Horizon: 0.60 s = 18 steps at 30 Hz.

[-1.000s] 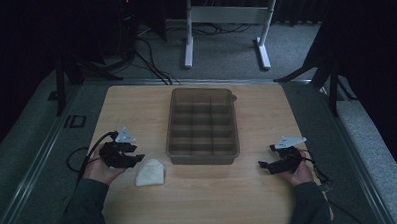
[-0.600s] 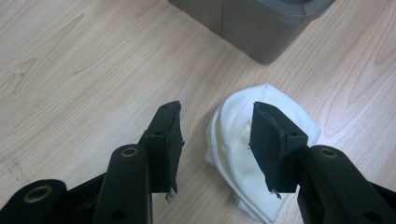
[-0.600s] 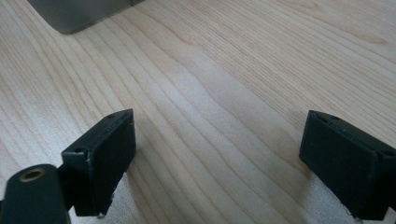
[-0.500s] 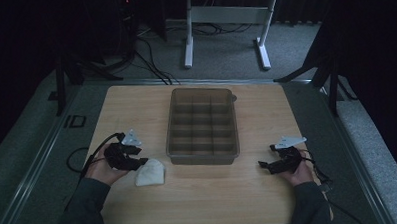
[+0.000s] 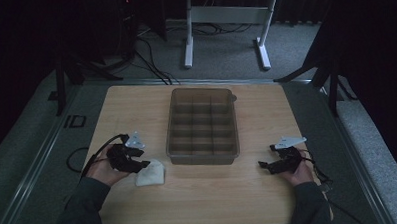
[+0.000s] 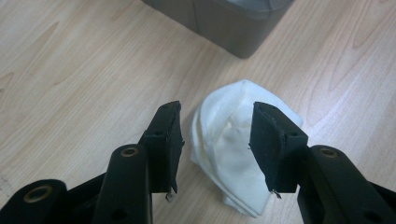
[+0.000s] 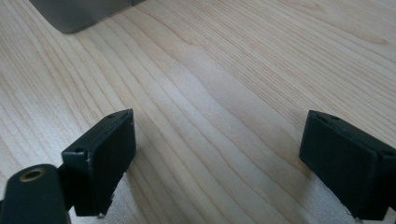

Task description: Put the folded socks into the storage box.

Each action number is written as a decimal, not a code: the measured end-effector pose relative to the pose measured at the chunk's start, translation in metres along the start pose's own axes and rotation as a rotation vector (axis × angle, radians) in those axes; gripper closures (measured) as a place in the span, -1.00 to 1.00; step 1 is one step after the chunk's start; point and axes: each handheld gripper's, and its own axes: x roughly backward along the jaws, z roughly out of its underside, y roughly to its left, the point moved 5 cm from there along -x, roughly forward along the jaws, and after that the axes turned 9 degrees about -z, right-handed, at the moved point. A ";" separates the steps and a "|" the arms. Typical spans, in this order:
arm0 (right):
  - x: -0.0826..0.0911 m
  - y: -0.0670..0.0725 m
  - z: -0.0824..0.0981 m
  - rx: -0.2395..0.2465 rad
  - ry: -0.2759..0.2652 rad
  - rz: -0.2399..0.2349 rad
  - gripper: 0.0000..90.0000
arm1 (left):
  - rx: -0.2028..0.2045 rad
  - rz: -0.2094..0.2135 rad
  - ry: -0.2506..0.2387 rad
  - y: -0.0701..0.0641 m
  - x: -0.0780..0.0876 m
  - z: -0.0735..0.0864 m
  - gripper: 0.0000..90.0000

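Seen from the high view, a white cloth lies folded on the wooden bench, just beside the near left corner of a grey divided tray, with the left claw brought up against it and the right claw rested well apart on the other side of the tray. In the left gripper view, the left claw is held partly open, its jaws poised around the upper part of the cloth without pressing on it, so the cloth is judged not yet grasped and the lifting is left to be done. In the right gripper view, the right claw is spread wide over bare bench, nothing held.
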 end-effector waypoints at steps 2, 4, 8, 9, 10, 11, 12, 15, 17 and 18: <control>0.000 0.000 0.000 0.000 0.000 0.000 -0.77 | -0.006 0.004 0.009 -0.001 -0.001 0.000 0.19; 0.000 0.000 0.000 0.001 0.000 0.000 -0.77 | -0.019 0.006 0.020 -0.001 -0.002 0.001 0.19; 0.000 0.000 0.000 0.001 0.000 -0.001 -0.77 | -0.037 0.013 0.040 -0.003 -0.003 0.002 0.18; 0.000 0.000 0.000 0.001 0.000 -0.001 -0.77 | -0.048 0.017 0.048 -0.004 -0.003 0.003 0.18; 0.000 0.000 0.000 0.001 0.000 -0.001 -0.77 | -0.048 0.017 0.048 -0.004 -0.003 0.003 0.18; 0.000 0.000 0.000 0.000 0.000 -0.001 -0.77 | -0.049 0.020 0.048 -0.005 -0.003 0.003 0.18; 0.000 0.000 0.000 0.000 0.000 -0.001 -0.77 | -0.049 0.020 0.048 -0.005 -0.003 0.003 0.18; 0.000 0.000 0.000 0.000 0.000 -0.001 -0.77 | -0.057 0.025 0.054 -0.006 -0.004 0.003 0.18; 0.000 0.000 0.000 0.000 0.000 -0.001 -0.77 | -0.068 0.029 0.062 -0.007 -0.004 0.003 0.17; 0.000 0.000 0.000 0.000 0.000 -0.001 -0.77 | -0.073 0.029 0.064 -0.008 -0.005 0.003 0.17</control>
